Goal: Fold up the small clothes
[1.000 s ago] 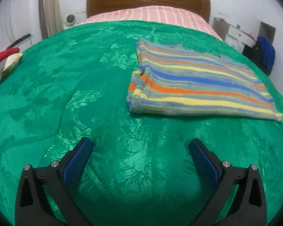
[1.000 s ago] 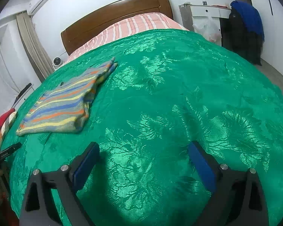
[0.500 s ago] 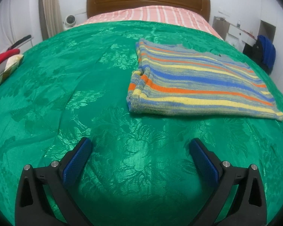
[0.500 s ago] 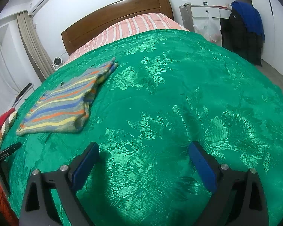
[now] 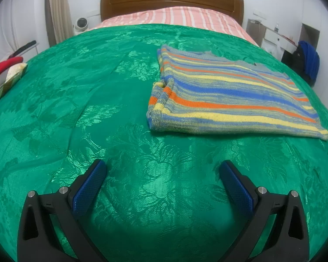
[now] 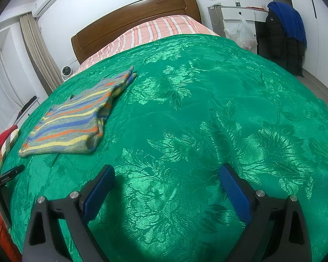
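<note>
A striped knit garment (image 5: 229,93), in blue, orange, yellow and grey, lies folded flat on the green bedspread (image 5: 98,113). It also shows in the right wrist view (image 6: 76,118), at the left of the bed. My left gripper (image 5: 161,174) is open and empty, low over the bedspread, a short way in front of the garment's near edge. My right gripper (image 6: 166,179) is open and empty over bare bedspread (image 6: 207,120), to the right of the garment and apart from it.
A wooden headboard (image 5: 170,0) and striped pink bedding (image 5: 175,16) lie at the far end. A pile of red and patterned clothes (image 5: 4,74) sits at the bed's left edge. A white cabinet (image 6: 236,19) and hanging dark and blue jackets (image 6: 284,35) stand at the right.
The left wrist view has shifted slightly rightwards, so the garment sits a little further left in it. Both grippers stay open. The right wrist view is nearly unchanged.
</note>
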Demonstrator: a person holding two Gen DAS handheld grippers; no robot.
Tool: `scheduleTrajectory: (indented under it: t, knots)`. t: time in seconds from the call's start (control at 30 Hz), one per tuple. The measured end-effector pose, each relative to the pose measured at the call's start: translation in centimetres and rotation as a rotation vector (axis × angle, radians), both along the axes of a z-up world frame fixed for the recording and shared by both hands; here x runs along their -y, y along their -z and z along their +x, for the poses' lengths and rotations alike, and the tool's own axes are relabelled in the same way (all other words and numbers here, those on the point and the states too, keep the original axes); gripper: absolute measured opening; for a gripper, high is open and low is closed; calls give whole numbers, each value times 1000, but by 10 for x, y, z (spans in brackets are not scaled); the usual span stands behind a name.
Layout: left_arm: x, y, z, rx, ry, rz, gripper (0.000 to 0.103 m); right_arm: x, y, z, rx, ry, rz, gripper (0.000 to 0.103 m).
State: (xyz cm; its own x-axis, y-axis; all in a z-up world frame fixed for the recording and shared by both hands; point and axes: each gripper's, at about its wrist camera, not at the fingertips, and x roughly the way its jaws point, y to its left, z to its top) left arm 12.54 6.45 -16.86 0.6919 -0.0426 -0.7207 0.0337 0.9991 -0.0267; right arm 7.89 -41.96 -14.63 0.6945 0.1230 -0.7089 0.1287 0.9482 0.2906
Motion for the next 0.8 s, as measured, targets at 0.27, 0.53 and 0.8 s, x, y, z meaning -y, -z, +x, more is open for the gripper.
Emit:
scheduleTrajectory:
  t: [0.27, 0.53, 0.8]
  knots:
    - [0, 0, 0, 0, 0, 0, 103, -1, 0, 1, -2, -1, -6, 95]
    - [0, 0, 0, 0, 0, 0, 103, 0, 0, 1, -1, -1, -5, 95]
    - [0, 0, 0, 0, 0, 0, 103, 0, 0, 1, 4, -2, -3, 95]
